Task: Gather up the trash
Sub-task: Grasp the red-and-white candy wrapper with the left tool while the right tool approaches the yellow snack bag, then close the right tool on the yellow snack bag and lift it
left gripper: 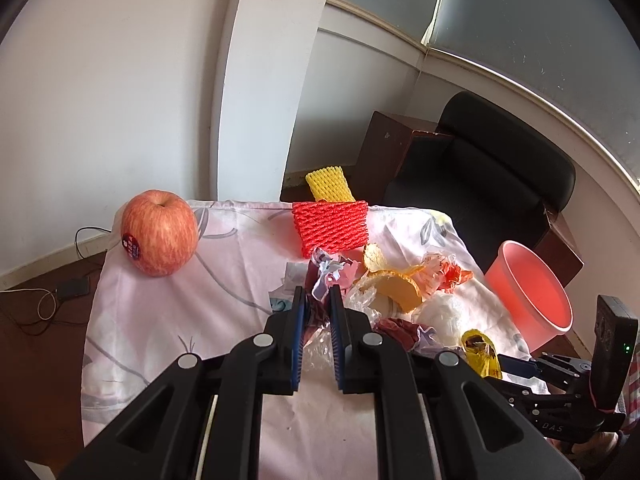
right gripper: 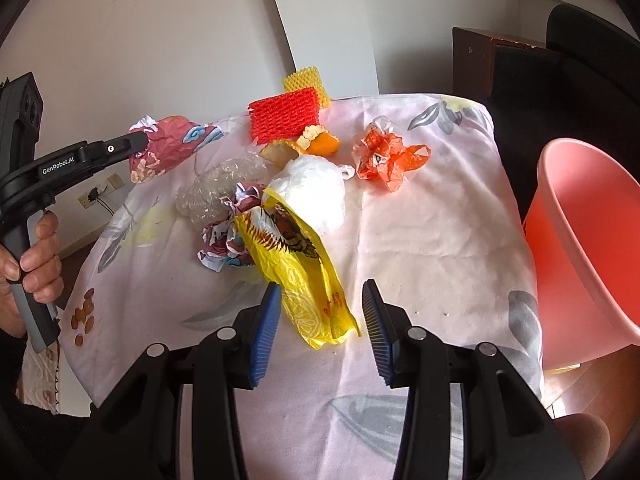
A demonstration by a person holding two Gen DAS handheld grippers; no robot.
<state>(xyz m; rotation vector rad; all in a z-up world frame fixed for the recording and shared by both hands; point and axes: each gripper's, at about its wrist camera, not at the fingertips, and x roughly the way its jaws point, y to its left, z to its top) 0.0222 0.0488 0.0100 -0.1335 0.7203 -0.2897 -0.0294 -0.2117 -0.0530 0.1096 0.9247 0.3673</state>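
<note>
I am squeezing the red wrapper (right gripper: 160, 148) tight in my left gripper (left gripper: 318, 294). My right gripper (right gripper: 320, 292) is hanging loose over the yellow bag (right gripper: 300, 272), near the pink bin (right gripper: 592, 240).

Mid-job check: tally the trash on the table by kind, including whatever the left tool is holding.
Foam nets: 2, red net, yellow net
Plastic bags: 3, orange bag, white bag, yellow bag
Printed wrappers: 2, held wrapper in left tool, loose wrapper
Bubble wrap: 1
Orange peel pieces: 2
Total: 10
</note>
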